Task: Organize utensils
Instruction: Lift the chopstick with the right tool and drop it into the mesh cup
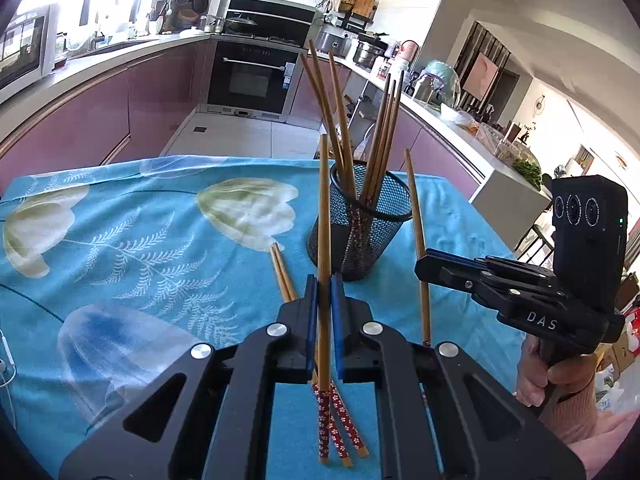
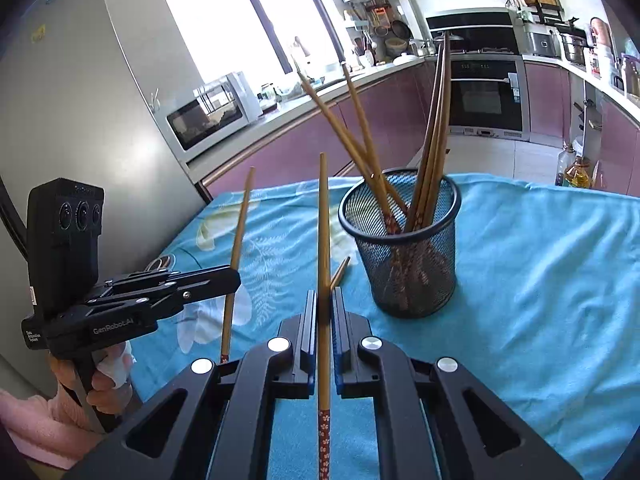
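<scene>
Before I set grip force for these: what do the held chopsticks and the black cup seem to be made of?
Chopsticks: probably bamboo or wood, with matte tan shafts; the red floral ends look painted or wrapped. Each gripper, left and right, clamps one. Cup: apparently black-coated metal mesh, since the chopsticks inside show through its wall.

A counter under a blue flowered cloth (image 1: 140,216) carries a mesh cup (image 1: 362,236); two chopsticks (image 1: 285,278) lie beside the cup.
</scene>
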Demonstrator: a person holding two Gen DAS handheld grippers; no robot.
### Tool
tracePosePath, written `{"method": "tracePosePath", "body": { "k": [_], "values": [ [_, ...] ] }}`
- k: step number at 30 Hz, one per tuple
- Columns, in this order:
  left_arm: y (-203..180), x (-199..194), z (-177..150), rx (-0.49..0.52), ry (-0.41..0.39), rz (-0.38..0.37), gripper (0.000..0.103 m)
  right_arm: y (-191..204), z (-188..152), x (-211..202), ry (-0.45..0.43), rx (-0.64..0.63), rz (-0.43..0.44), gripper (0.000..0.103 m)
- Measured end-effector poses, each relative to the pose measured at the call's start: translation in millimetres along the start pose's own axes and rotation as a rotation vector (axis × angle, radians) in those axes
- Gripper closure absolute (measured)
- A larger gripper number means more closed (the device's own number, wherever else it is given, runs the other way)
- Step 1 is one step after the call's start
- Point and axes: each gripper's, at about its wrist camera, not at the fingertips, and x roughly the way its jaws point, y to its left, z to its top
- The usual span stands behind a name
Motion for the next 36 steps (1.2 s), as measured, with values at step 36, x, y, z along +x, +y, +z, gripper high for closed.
{"method": "tracePosePath", "body": {
  "k": [36],
  "values": [
    [-55,-48,118,0.083,-0.249,-0.073,0.096,-5,106,-72,-0.309,-0.119,-0.035,0.097]
  ]
}}
